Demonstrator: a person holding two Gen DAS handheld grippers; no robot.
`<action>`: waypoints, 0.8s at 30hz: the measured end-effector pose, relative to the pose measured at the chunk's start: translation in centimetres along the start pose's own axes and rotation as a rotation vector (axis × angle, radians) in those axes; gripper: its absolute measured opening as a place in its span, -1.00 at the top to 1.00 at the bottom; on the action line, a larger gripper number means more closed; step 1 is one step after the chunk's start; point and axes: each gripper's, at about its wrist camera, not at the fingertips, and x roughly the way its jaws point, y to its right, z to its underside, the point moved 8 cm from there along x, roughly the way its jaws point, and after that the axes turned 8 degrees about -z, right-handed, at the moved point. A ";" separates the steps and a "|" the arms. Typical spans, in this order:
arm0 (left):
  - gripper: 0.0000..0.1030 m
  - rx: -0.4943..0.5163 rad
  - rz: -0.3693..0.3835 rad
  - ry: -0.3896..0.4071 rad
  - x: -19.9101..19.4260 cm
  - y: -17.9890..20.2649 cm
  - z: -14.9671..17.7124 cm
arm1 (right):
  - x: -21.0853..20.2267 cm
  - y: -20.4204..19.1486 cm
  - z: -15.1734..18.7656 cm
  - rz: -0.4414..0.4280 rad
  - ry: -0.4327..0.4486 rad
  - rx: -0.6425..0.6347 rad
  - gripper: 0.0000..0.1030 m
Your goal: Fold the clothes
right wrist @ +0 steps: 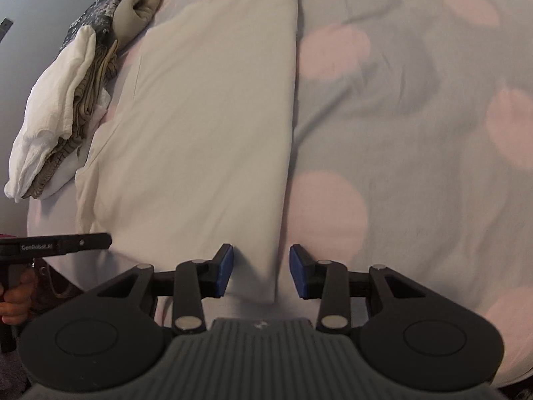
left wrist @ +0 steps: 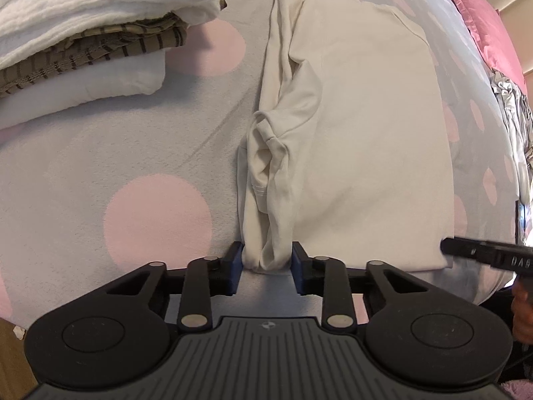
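Spotted bedspread (left wrist: 100, 173) | folded pile (left wrist: 83, 43) beside shirt (left wrist: 366, 116) | left tool (left wrist: 268, 263) pinches shirt | right tool (right wrist: 261, 270) parted, straddling edge

Left hand-held gripper (left wrist: 268, 268): black linkage arms, blue pads (left wrist: 237, 263), silver rivets, ribbed grey body.

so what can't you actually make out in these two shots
- Left wrist view: the cream long-sleeved top has its front folded under, so any print is hidden.
- Left wrist view: the grey crumpled cloth at the right edge is cut off by the fisheye rim.
- Right wrist view: the pink-spotted grey bedsheet is blurred.
- Right wrist view: the stack of folded white and striped clothes is small, its count unclear.
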 end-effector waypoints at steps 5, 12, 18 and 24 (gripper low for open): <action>0.71 -0.009 0.010 0.006 0.1 0.6 0.0 | -0.3 -0.3 0.0 -0.030 0.015 0.012 0.82; 0.78 -0.022 0.042 0.026 -1.9 0.8 0.4 | -3.5 -1.8 -1.3 -0.069 0.037 0.007 0.89; 0.79 -0.022 0.104 0.030 -4.9 3.2 2.0 | -8.2 -3.0 -2.7 0.005 0.031 -0.117 0.89; 0.79 -0.060 0.130 0.000 -5.8 7.2 5.9 | -11.7 -0.8 -2.1 0.063 -0.058 -0.143 0.89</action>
